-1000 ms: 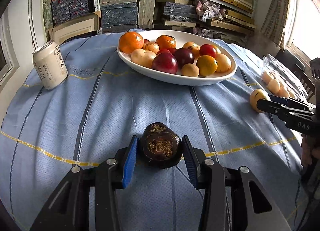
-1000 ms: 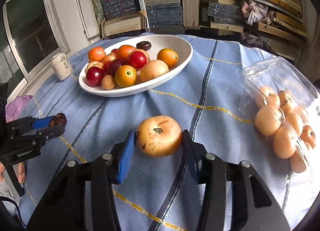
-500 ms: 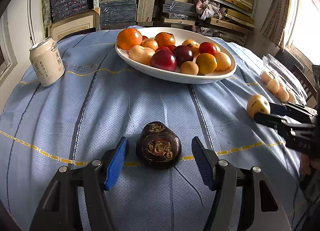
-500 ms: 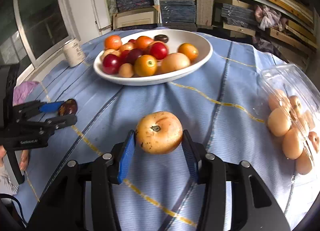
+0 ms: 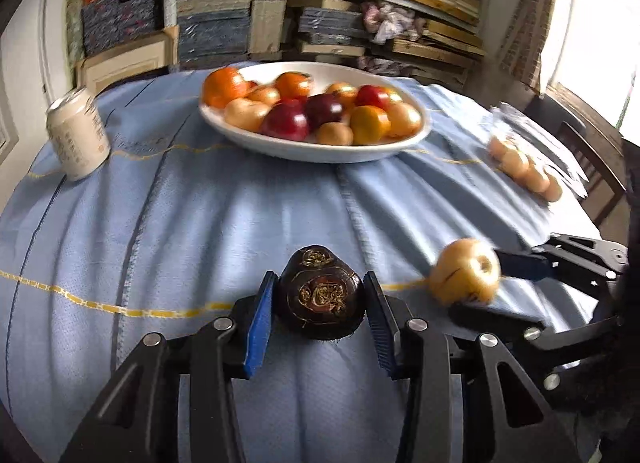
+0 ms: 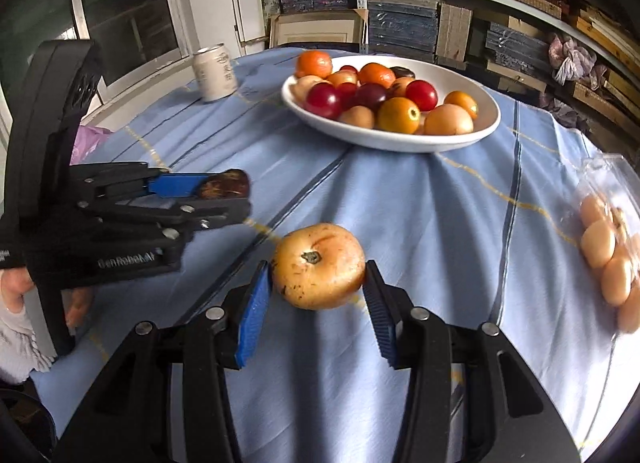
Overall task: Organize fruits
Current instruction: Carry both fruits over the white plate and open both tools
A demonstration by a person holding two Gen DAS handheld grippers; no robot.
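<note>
My left gripper (image 5: 320,303) is shut on a dark brown fruit (image 5: 320,299) and holds it above the blue tablecloth. My right gripper (image 6: 318,291) is shut on a yellow apple (image 6: 318,265), also lifted off the cloth. In the left wrist view the apple (image 5: 466,277) hangs to the right of my left gripper. In the right wrist view the dark fruit (image 6: 224,185) shows between the left gripper's pads. A white oval bowl (image 5: 304,149) full of red, orange and yellow fruit sits farther back; it also shows in the right wrist view (image 6: 400,141).
A pale drink can (image 5: 78,135) stands at the left of the table. A clear plastic box of small pale orange fruit (image 6: 608,247) lies open at the right edge. Shelves of stacked boxes line the wall behind.
My left gripper was shut on the dark fruit, opened around it half a second ago, and has closed on it again and lifted it. Both grippers have moved closer together; the right keeps the apple.
</note>
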